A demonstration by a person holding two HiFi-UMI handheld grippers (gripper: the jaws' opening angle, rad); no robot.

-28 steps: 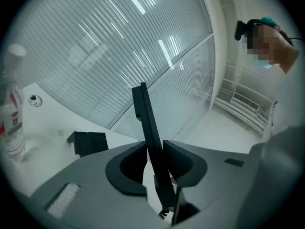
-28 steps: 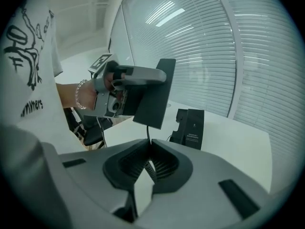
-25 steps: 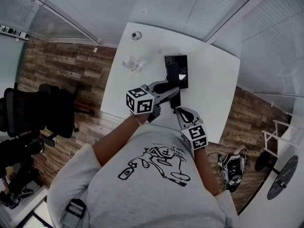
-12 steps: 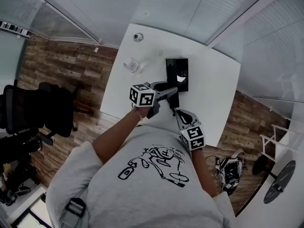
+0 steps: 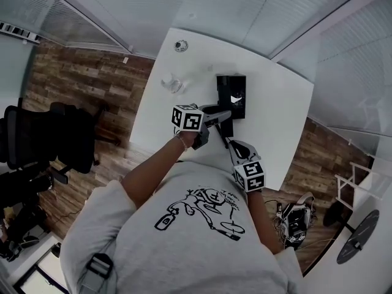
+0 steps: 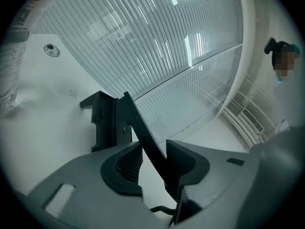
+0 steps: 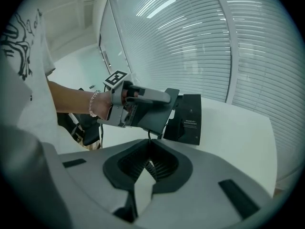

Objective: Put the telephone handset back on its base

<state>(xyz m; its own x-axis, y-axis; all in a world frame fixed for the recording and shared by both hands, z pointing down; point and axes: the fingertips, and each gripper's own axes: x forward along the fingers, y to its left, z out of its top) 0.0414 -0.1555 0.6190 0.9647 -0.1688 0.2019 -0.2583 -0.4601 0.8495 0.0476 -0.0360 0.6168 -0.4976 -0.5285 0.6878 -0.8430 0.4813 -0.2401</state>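
The black telephone base (image 5: 231, 90) sits on the white table (image 5: 275, 121); the left gripper view shows the base (image 6: 105, 120) just ahead of the jaws. A thin black handset (image 6: 143, 128) slants edge-on between the jaws of my left gripper (image 6: 153, 149), its top end by the base. Those jaws are opening: the handset lies along the right pad, with a gap at the left pad. My left gripper (image 5: 225, 116) hovers at the base's near edge. A cord (image 7: 148, 136) runs from there down into my right gripper (image 7: 148, 149), whose pads are closed on it.
A clear plastic bottle (image 5: 171, 83) stands left of the base, and a round grommet (image 5: 179, 45) sits at the table's far edge. A glass wall with blinds runs behind the table. A black office chair (image 5: 43, 139) stands on the wood floor to the left.
My left gripper has edged a little closer to the phone base. The right gripper has stayed almost where it was.
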